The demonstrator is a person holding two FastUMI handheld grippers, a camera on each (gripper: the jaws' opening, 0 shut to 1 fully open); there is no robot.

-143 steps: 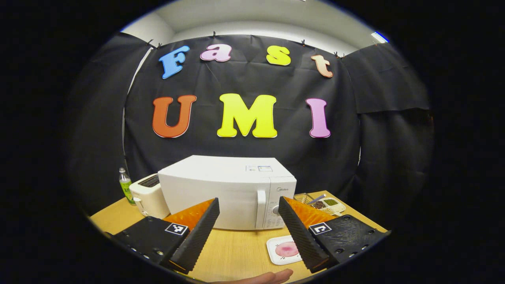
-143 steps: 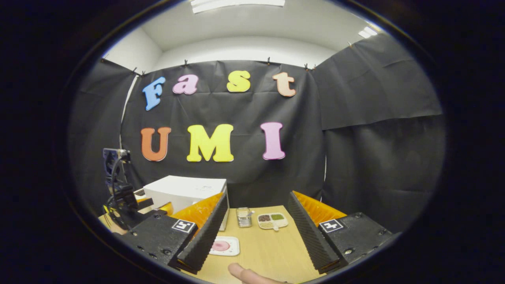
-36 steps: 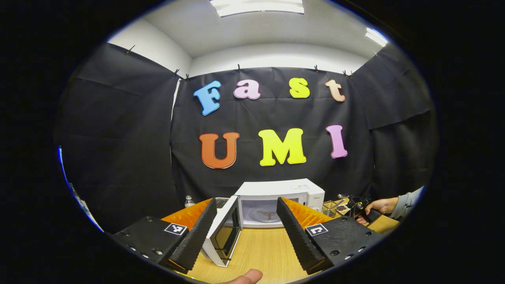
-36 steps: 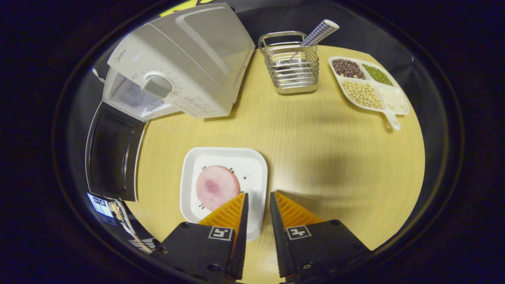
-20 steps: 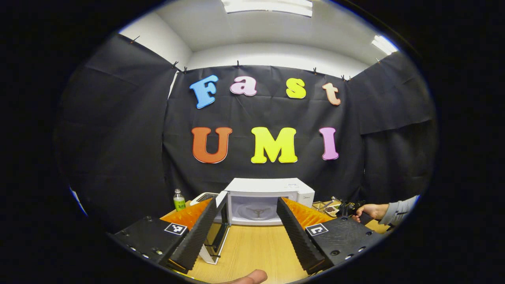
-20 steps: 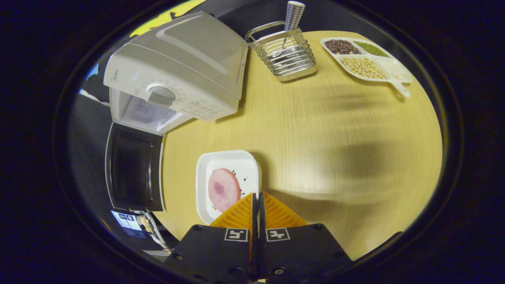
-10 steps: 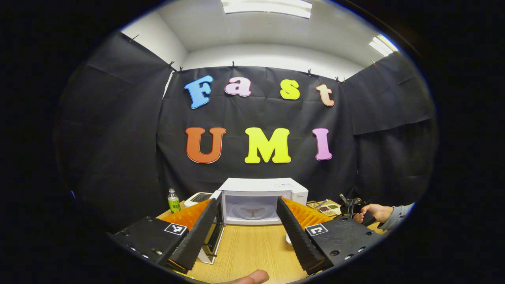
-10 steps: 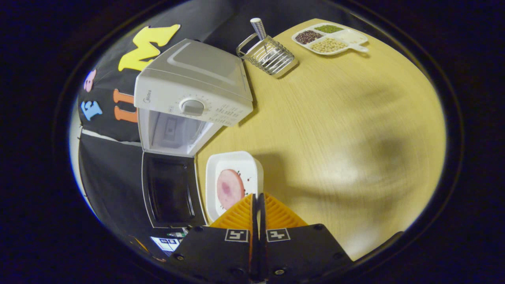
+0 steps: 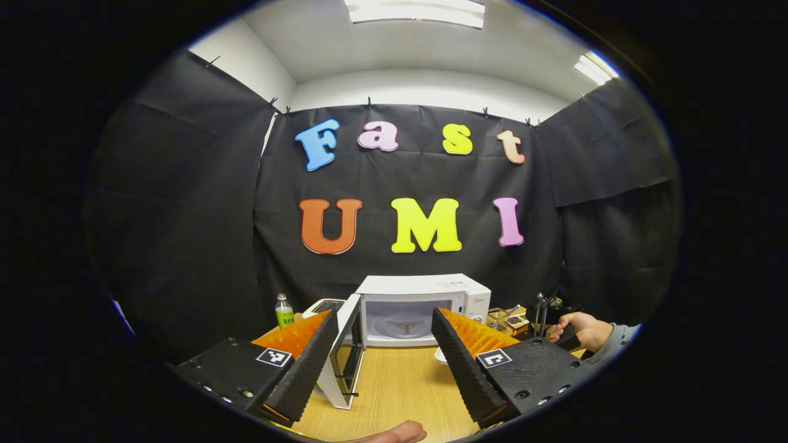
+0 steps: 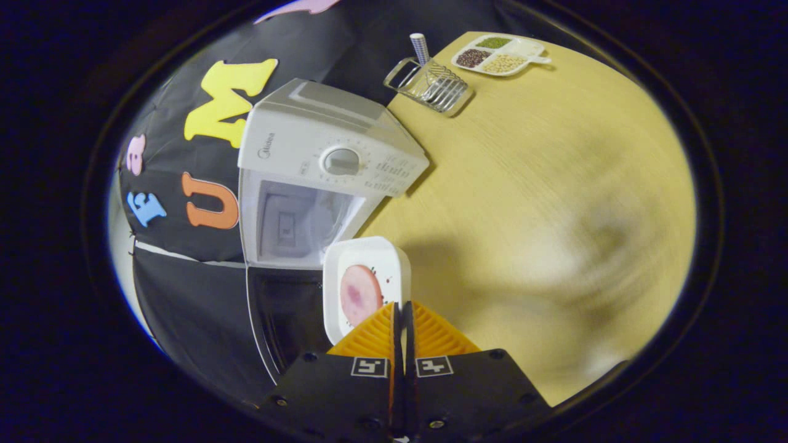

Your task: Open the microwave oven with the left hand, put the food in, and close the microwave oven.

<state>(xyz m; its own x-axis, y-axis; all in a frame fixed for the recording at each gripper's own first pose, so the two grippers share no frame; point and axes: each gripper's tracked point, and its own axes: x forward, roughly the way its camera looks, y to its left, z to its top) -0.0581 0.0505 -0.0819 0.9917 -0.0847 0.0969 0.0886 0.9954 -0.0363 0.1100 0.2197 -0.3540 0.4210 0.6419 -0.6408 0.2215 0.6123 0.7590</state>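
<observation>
The right gripper (image 10: pixel 402 320) is pinching the near rim of the plate (image 10: pixel 367 283), likely stiff, light and tippable, before the open microwave (image 10: pixel 320 178), while the left gripper (image 9: pixel 385 351) is idling spread and empty.

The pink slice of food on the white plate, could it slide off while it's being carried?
Possibly. The slice lies flat and loose on the plate, which looks smooth with only a low rim. The right gripper pinches just one edge, so the plate could tilt. Carried level, it probably stays.
</observation>
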